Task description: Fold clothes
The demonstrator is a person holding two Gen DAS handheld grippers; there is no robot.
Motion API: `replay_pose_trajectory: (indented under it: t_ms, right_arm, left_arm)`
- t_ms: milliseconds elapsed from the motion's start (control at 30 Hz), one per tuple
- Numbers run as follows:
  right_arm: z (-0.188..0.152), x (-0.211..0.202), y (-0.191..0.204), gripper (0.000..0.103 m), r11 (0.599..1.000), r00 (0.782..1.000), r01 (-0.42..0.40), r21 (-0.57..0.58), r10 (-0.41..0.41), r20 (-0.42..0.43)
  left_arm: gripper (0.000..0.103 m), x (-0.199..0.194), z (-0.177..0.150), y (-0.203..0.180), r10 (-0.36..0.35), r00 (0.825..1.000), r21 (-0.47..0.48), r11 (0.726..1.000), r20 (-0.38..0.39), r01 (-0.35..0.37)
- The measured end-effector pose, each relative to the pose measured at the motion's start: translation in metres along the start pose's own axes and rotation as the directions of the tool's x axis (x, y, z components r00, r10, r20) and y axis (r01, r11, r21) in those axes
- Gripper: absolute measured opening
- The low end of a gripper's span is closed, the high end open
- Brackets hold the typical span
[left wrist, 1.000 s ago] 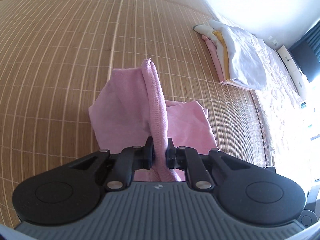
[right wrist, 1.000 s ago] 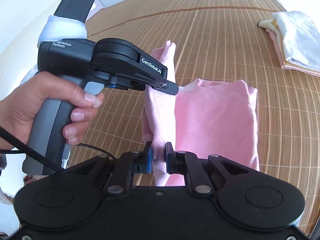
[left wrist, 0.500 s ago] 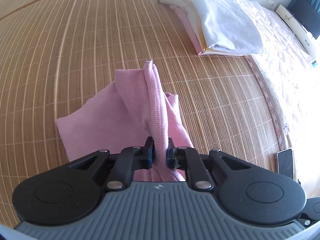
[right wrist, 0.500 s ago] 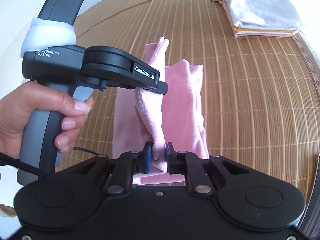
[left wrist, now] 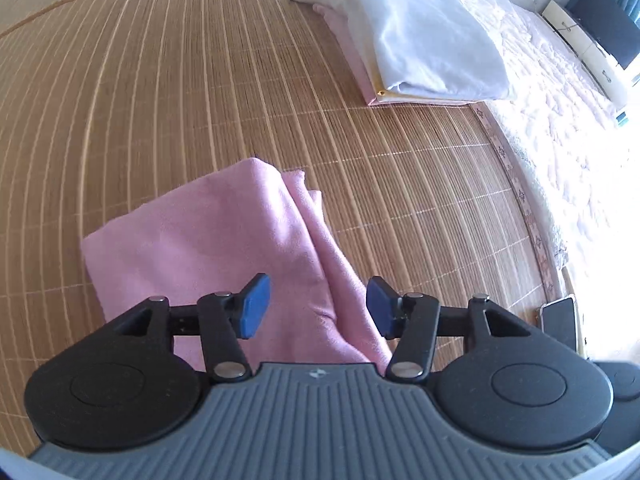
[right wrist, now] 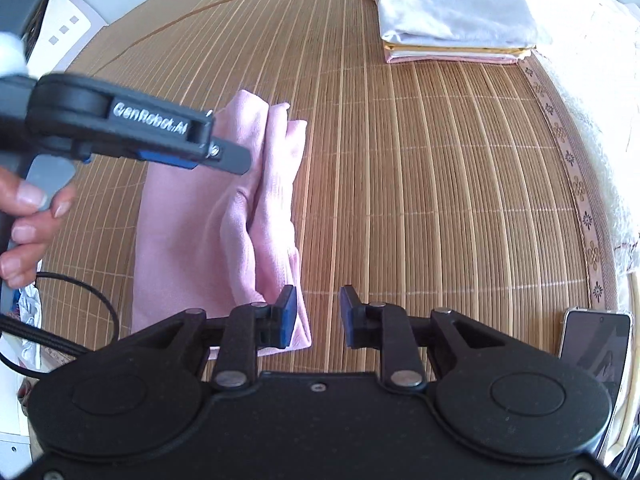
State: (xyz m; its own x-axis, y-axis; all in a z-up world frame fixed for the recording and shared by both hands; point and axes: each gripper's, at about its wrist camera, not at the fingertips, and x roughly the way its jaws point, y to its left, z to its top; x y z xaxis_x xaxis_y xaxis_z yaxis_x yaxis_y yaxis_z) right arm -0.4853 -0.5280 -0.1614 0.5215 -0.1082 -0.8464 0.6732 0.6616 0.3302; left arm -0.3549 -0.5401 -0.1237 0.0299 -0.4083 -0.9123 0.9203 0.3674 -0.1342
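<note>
A folded pink garment lies on the bamboo mat, with a raised crease running along its right side. My left gripper is open just above the cloth, its blue pads on either side of the crease and nothing pinched. My right gripper is open too, at the garment's near right corner, with the left pad over the cloth edge. In the right wrist view the left gripper's body crosses above the garment, held by a hand.
A stack of folded clothes, white on top of yellow and pink, sits at the far right of the mat. A phone lies at the mat's right edge beside a pale quilted bedspread. A black cable trails at left.
Both grippers have let go of the pink fold and stand open. The garment has dropped flat onto the mat, and the stack of clothes appears closer.
</note>
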Motion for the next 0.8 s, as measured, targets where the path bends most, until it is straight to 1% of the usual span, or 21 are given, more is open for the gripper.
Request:
replay_pose_trajectory:
  t_ms: [67,133,200,267,300,367,433,500,600,700,800]
  right_arm:
    - [0.007,-0.002,-0.001,0.027,0.999,0.999,-0.038,-0.009,0.038,0.030]
    - [0.013,-0.002,0.003,0.027,0.995,0.994,-0.097,-0.035,0.099,0.050]
    - [0.017,0.001,0.010,0.027,0.987,0.988,-0.141,-0.071,0.145,0.049]
    - [0.020,0.011,0.022,0.031,0.980,0.986,-0.161,-0.120,0.165,0.028]
    - [0.020,0.017,0.027,0.032,0.976,0.987,-0.158,-0.147,0.163,0.019]
    - [0.019,0.033,0.036,0.032,0.968,0.992,-0.120,-0.223,0.122,-0.003]
    - [0.014,0.040,0.043,0.026,0.958,0.997,-0.079,-0.277,0.073,-0.032]
    - [0.010,0.046,0.037,0.027,0.961,0.997,-0.034,-0.275,0.014,-0.076]
    - [0.006,0.042,0.022,0.028,0.977,0.993,-0.033,-0.210,0.009,-0.114]
    - [0.002,0.028,0.020,0.030,0.976,0.993,0.002,-0.218,-0.027,-0.112]
    - [0.006,0.015,0.030,0.032,0.975,0.998,-0.010,-0.223,-0.004,-0.064]
  left_arm:
    - [0.061,-0.011,-0.012,0.010,0.032,0.999,0.011,0.999,-0.019,-0.032]
    - [0.061,-0.017,-0.024,0.023,0.063,0.997,-0.001,0.998,-0.050,-0.063]
    - [0.061,-0.019,-0.040,0.037,0.097,0.991,-0.016,0.995,-0.093,-0.099]
    - [0.061,-0.018,-0.055,0.048,0.126,0.982,-0.031,0.991,-0.138,-0.131]
    - [0.061,-0.016,-0.062,0.051,0.128,0.980,-0.034,0.990,-0.156,-0.135]
    - [0.061,-0.013,-0.074,0.055,0.123,0.975,-0.036,0.991,-0.185,-0.132]
    - [0.061,-0.008,-0.083,0.053,0.111,0.971,-0.007,0.993,-0.210,-0.115]
    - [0.061,-0.003,-0.091,0.047,0.130,0.964,0.061,0.991,-0.232,-0.119]
    - [0.061,0.008,-0.107,0.046,0.185,0.946,0.168,0.975,-0.266,-0.144]
    - [0.061,0.003,-0.114,0.055,0.166,0.947,0.165,0.979,-0.277,-0.123]
    - [0.061,-0.007,-0.118,0.070,0.128,0.949,0.110,0.989,-0.287,-0.100]
